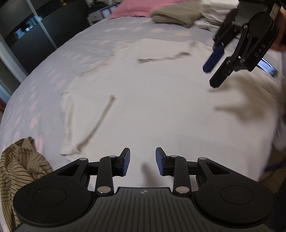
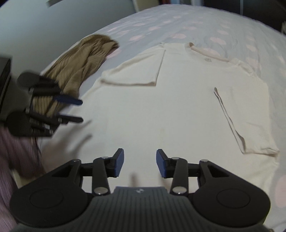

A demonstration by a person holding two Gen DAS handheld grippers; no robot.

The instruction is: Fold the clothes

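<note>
Blue-padded black left gripper (image 1: 142, 161) and right gripper (image 2: 139, 163) both gape wide, empty, over cream cotton T-shirt (image 2: 178, 110) lying flat on dotted lilac bed (image 2: 178, 23), both sleeves turned inward, likely narrowing it. Striped olive garment (image 2: 84, 58) bunched beside, apart.

Both wrist views look down close at the T-shirt (image 1: 152, 107) from opposite sides.

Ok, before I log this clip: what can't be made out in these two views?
- Left wrist view: motion blur smears the cream T-shirt; its folds are unclear.
- Left wrist view: the olive folded garment is blurred and distant; its type is unreadable.
- Right wrist view: the left gripper is blurred.
- Right wrist view: the T-shirt's hem is hidden behind the right gripper.
- Both views: the brown striped garment is cut off or blurred.
</note>
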